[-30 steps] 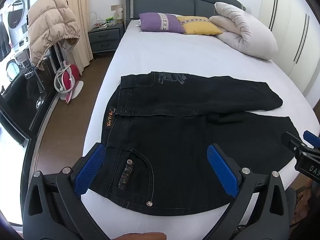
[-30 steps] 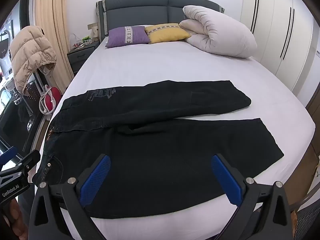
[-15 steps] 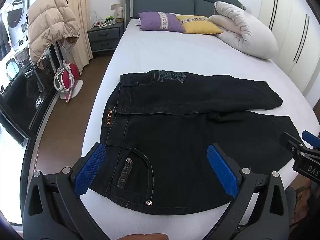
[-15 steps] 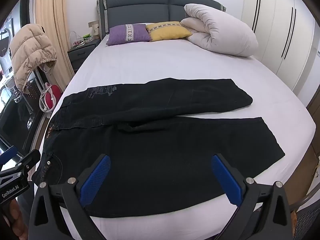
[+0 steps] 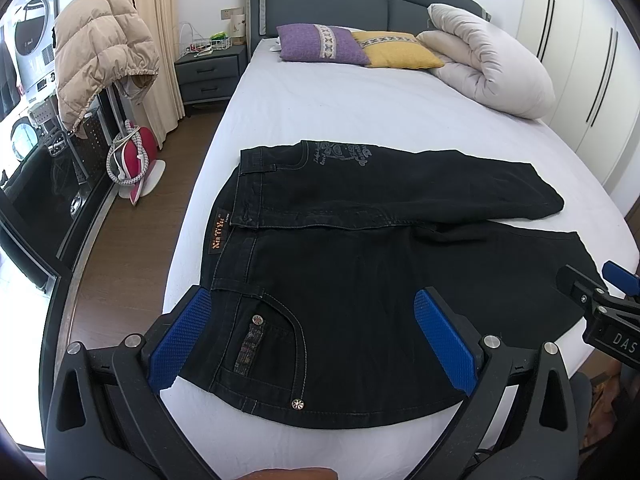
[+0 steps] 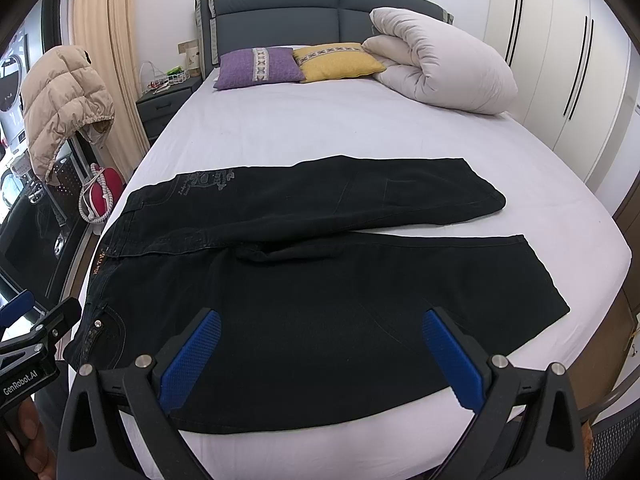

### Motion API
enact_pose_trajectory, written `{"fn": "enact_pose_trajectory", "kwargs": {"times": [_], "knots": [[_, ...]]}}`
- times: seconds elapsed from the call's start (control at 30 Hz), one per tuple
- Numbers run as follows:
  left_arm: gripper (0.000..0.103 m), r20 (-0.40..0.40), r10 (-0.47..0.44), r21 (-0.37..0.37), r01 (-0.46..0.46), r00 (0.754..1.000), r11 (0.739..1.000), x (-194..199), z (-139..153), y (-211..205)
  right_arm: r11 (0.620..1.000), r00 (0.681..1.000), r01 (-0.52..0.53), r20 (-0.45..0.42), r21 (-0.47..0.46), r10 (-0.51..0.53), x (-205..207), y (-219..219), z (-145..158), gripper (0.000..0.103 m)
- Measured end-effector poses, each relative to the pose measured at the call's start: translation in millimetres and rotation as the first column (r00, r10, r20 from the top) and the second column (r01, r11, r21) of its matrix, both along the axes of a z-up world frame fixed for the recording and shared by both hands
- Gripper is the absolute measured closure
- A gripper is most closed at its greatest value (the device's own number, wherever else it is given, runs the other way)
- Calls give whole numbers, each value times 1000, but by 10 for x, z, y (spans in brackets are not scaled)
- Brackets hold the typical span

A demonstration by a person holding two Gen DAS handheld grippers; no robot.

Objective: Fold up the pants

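Observation:
Black jeans (image 5: 360, 264) lie flat on the white bed (image 5: 360, 108), waistband at the left, both legs running to the right, the far leg angled a little away from the near one. In the right wrist view the same jeans (image 6: 320, 280) fill the near half of the mattress. My left gripper (image 5: 312, 332) hovers open above the front pocket near the waistband, holding nothing. My right gripper (image 6: 316, 356) hovers open over the near leg, also holding nothing. Each gripper shows at the edge of the other's view.
A purple pillow (image 5: 320, 44), a yellow pillow (image 5: 396, 50) and a rolled white duvet (image 5: 492, 64) sit at the headboard end. Left of the bed are a nightstand (image 5: 210, 70), a beige puffer jacket (image 5: 100, 48) on a rack and a red object (image 5: 136, 160) on the wooden floor.
Both views have shifted slightly; the jeans sit a little lower and nearer in the frames. The jeans themselves have not moved and both grippers stay open.

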State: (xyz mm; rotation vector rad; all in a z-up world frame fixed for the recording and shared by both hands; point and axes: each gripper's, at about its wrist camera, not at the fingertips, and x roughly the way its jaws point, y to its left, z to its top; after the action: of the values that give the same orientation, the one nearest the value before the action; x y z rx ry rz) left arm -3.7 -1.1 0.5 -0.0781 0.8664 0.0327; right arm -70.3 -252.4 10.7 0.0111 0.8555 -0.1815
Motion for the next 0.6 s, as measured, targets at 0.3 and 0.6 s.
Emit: {"fn": "enact_pose_trajectory", "kwargs": {"times": [0.3,0.6], "knots": [[0,-2,0,0,0,1000,1000,18,-6,-1,1000,1000,1,-2,0,-1,15,-4,29,0],[0,-2,2,-1,-2,1000,1000,32,-32,18,1000,1000,0,-2,-1,0,13,5,21,0]]}}
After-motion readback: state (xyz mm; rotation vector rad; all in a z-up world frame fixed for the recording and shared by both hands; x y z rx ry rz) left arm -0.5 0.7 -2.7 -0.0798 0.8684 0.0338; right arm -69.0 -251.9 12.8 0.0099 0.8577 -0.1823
